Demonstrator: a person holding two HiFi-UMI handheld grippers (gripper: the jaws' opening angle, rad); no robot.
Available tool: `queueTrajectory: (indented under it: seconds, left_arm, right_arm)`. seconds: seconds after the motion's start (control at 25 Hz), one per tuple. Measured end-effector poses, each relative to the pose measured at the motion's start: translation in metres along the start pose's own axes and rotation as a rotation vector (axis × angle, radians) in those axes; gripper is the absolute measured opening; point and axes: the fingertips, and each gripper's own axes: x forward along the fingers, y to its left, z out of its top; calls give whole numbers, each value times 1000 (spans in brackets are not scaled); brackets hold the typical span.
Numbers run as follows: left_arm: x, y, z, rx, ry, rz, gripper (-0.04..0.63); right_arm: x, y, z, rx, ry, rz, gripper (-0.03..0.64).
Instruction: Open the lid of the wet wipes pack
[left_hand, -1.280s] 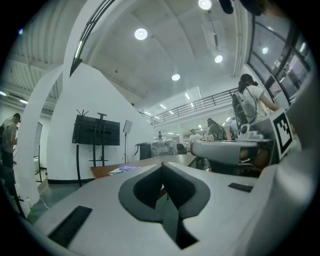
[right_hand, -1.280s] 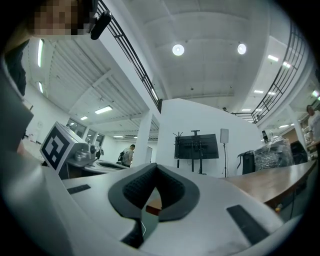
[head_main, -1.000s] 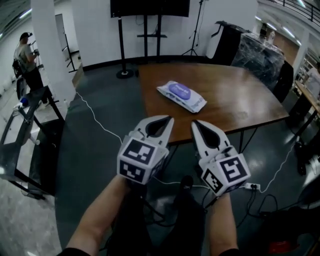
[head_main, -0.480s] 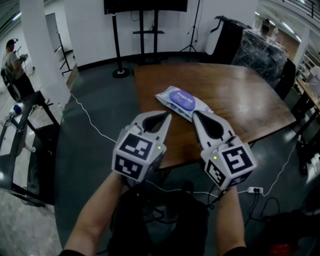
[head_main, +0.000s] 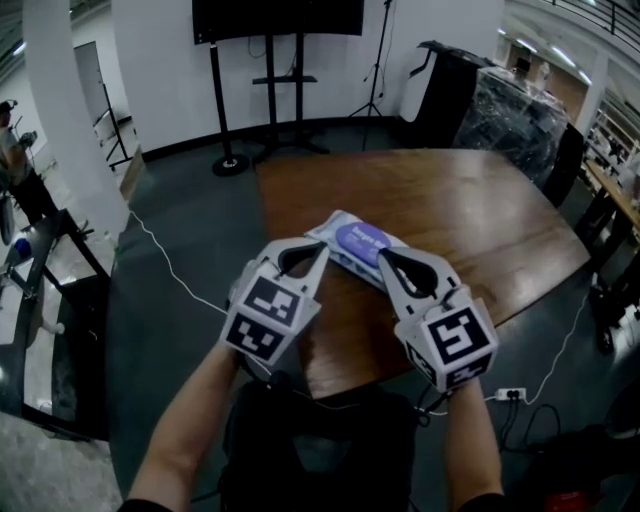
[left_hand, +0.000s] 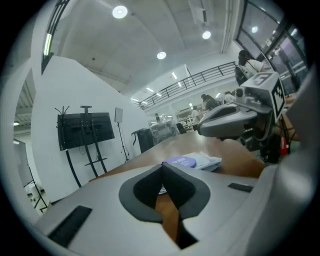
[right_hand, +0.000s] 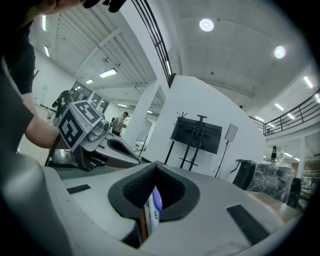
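Though partly behind right hand-held gripper (head_main: 385, 258), wipes pack (head_main: 357, 243) on table (head_main: 470, 210), TV (head_main: 277, 15) beyond.

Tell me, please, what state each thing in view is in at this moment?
wet wipes pack: lying flat on the table, not held.
lid: closed, flat on the pack.
left gripper: jaws shut, empty, not touching the pack.
right gripper: jaws shut, empty, not touching the pack.
screen: dark, apparently off.
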Motion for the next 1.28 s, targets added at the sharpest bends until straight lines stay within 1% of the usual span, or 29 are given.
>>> queueTrajectory:
  seconds: [0.08, 0.16, 0.32, 0.44, 0.52, 0.56, 0.64, 0.68, 0.72, 0.8, 0.92, 1.0, 1.16, 1.28]
  left_arm:
    - [12, 5, -6, 34, 20, -31, 5]
    - [24, 10, -14, 78, 52, -75, 5]
    - [45, 16, -31, 198, 149, -156, 5]
    - [59, 19, -41, 268, 209, -204, 5]
    - [65, 19, -45, 299, 233, -241, 5]
    - [67, 18, -47, 310, 241, -263, 5]
    - [69, 16, -50, 333, 259, -302, 5]
    - [70, 15, -52, 348, 273, -318, 5]
    - [70, 14, -55, 363, 288, -331, 5]
    - [72, 11, -61, 386, 318, -355, 5]
    - [74, 6, -65, 399, 350, -385, 5]
    - [75, 5, -65, 404, 365, -397, 5]
    - [77, 4, -70, 419, 402, -418, 5]
    - [76, 3, -70, 424, 420, -432, 5]
  right_arm:
    - [9, -3, -5, -10, 16, 13, 12]
    - [16, -5, -10, 1, 47, 17, 12]
    - [34, -10, -20, -8, 105, 42, 12]
    - [42, -15, -26, -14, 138, 35, 14]
    - [43, -18, -30, -5, 149, 29, 21]
    - [44, -18, -32, -13, 151, 39, 21]
    - [47, -14, -39, -47, 170, 73, 46]
    - [50, -11, -41, -59, 193, 84, 78]
    - [53, -8, -43, -68, 219, 87, 91]
    - [59, -4, -50, -98, 267, 92, 107]
    - [64, 0, -61, -139, 325, 112, 124]
    - [67, 1, -64, -167, 353, 111, 124]
    - [74, 7, -64, -251, 373, 125, 124]
    - [75, 8, -66, -268, 388, 128, 124]
